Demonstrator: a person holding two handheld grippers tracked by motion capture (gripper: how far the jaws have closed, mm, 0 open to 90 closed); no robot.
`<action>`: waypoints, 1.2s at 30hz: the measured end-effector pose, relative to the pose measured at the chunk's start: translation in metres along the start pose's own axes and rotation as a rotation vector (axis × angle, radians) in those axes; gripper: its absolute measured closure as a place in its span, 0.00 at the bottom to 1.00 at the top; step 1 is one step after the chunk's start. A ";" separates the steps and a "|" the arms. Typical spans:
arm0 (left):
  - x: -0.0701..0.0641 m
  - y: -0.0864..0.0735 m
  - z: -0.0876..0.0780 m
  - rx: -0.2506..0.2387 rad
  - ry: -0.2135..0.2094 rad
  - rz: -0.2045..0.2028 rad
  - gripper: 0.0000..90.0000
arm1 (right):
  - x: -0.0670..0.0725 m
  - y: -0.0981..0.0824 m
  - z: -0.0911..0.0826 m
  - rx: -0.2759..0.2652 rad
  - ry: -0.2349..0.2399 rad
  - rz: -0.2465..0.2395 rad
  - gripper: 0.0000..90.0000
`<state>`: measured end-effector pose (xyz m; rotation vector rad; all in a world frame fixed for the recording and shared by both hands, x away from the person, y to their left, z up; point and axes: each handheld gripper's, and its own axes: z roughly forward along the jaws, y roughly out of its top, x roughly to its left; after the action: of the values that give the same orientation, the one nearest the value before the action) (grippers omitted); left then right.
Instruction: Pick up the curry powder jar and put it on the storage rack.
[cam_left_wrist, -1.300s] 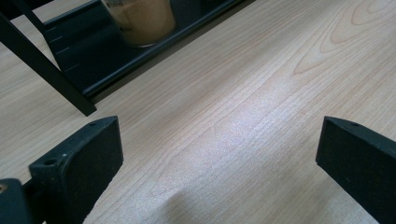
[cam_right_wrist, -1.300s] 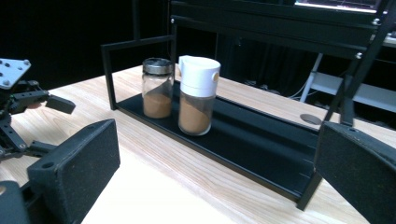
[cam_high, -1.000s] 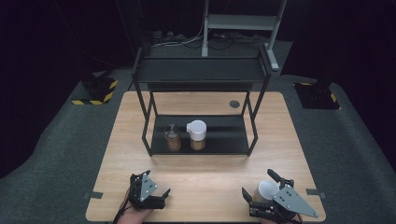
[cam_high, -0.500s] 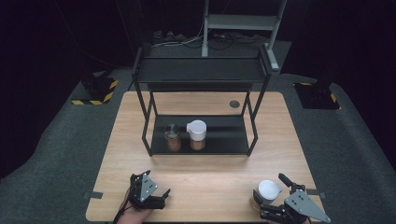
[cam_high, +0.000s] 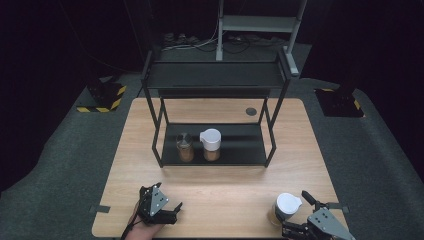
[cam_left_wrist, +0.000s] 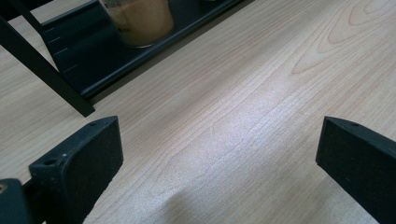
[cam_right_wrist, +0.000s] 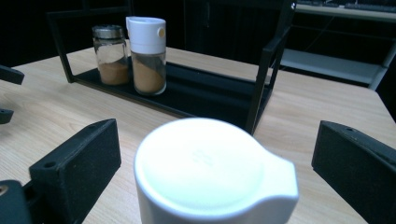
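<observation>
A jar with a white spouted lid (cam_high: 287, 205) stands on the wooden table (cam_high: 225, 192) near its front right edge. My right gripper (cam_high: 299, 215) sits just behind it, open, with one jaw on each side of the lid (cam_right_wrist: 210, 172) and not touching it. My left gripper (cam_high: 161, 197) rests at the front left, open over bare wood (cam_left_wrist: 219, 135). On the lower shelf of a black metal rack (cam_high: 215, 145) stand a metal-capped glass jar of brown powder (cam_high: 185, 147) and a white-lidded jar (cam_high: 211, 145) of tan powder, side by side.
The rack's top shelf (cam_high: 215, 75) is bare, and its legs (cam_high: 272, 145) stand on the table. A round grommet (cam_high: 251, 111) lies at the back right of the table. Grey carpet surrounds the table, with black-and-yellow weights (cam_high: 102, 97) at the back left.
My right gripper has drawn back toward the front right corner, while the white-lidded jar stays standing where it was. The left gripper has not moved.
</observation>
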<state>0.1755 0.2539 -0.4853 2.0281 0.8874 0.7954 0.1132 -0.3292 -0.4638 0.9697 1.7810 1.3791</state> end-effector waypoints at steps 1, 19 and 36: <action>0.000 0.000 0.000 0.000 0.000 0.001 0.01 | 0.000 -0.001 0.000 0.000 -0.001 0.003 0.01; 0.001 0.000 0.000 0.000 -0.004 0.003 0.01 | -0.001 -0.018 0.005 0.057 0.023 0.048 0.05; 0.001 0.001 0.000 0.003 -0.005 0.005 0.01 | 0.001 -0.030 0.008 0.070 0.016 0.073 0.18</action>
<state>0.1763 0.2540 -0.4848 2.0349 0.8819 0.7914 0.1149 -0.3299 -0.4951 1.0733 1.8327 1.3805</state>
